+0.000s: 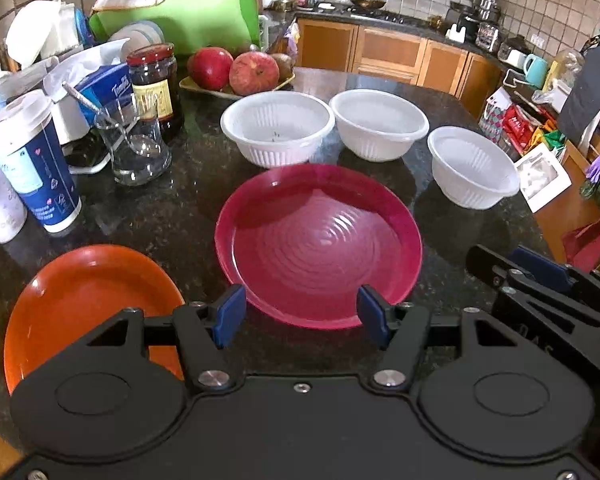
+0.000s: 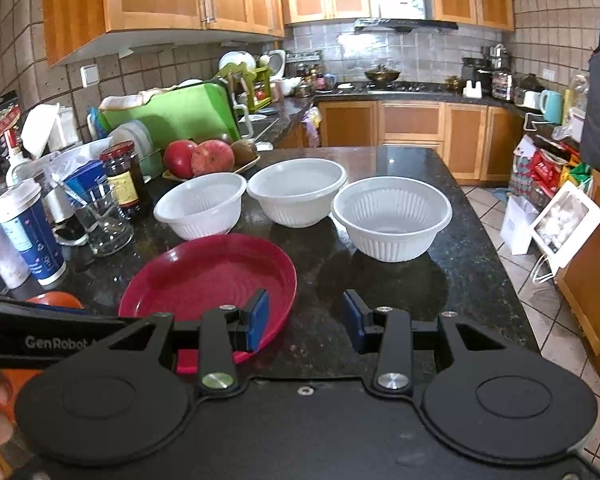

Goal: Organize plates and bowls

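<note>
Fingers (image 1: 230, 316) of the left gripper (image 1: 302, 316) are spread, released, above the near rim of the red plate (image 1: 318, 244) on the desk (image 1: 172, 208). Right gripper (image 2: 305, 320) is likewise released, its left finger over that plate. Orange plate (image 1: 88, 304) lies left; three white bowls (image 1: 278, 128) stand behind.

Bare counter (image 2: 472, 256) right of the red plate (image 2: 208, 276), three white bowls (image 2: 392, 220) blocking beyond, jar (image 1: 156, 84), glass (image 1: 136, 148), cup (image 1: 32, 160) crowding left edge.
</note>
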Action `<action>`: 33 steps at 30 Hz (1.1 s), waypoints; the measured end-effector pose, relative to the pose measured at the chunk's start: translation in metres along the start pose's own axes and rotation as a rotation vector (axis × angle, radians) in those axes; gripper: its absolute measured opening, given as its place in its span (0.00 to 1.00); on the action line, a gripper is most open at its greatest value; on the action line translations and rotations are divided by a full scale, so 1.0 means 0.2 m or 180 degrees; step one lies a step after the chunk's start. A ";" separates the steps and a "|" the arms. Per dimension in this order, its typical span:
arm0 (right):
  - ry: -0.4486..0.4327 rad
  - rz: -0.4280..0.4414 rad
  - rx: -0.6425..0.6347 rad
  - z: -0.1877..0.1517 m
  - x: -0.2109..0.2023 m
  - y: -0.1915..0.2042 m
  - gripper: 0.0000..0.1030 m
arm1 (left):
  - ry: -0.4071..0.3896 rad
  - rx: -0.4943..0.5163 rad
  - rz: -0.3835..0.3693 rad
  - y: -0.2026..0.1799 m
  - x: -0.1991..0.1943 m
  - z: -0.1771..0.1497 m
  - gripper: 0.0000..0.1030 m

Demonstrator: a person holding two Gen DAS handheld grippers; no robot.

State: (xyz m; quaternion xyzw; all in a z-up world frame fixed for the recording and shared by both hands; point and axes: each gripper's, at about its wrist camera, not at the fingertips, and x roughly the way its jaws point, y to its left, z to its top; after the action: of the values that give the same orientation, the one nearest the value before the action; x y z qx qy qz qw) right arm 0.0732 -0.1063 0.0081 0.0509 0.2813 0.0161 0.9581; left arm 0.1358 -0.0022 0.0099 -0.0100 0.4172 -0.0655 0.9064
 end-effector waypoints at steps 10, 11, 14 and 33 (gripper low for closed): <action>0.0045 -0.0108 0.0066 0.01 0.02 0.06 0.41 | -0.0020 -0.0027 -0.0008 0.09 0.04 0.05 0.63; 0.0045 -0.0114 0.0065 0.01 0.03 0.07 0.41 | -0.0023 -0.0016 0.0003 0.10 0.05 0.06 0.63; 0.0025 -0.0164 0.0084 0.02 0.04 0.09 0.41 | -0.0021 0.0016 0.0018 0.12 0.06 0.08 0.63; 0.0017 -0.0384 0.0137 0.05 0.13 0.16 0.47 | 0.0108 0.0010 0.0007 0.27 0.19 0.19 0.63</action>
State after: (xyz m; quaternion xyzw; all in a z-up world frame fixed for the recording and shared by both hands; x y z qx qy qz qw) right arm 0.1004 -0.0747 0.0059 0.0544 0.2867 -0.0476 0.9553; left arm 0.1958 0.0455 0.0023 -0.0070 0.4324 -0.0653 0.8993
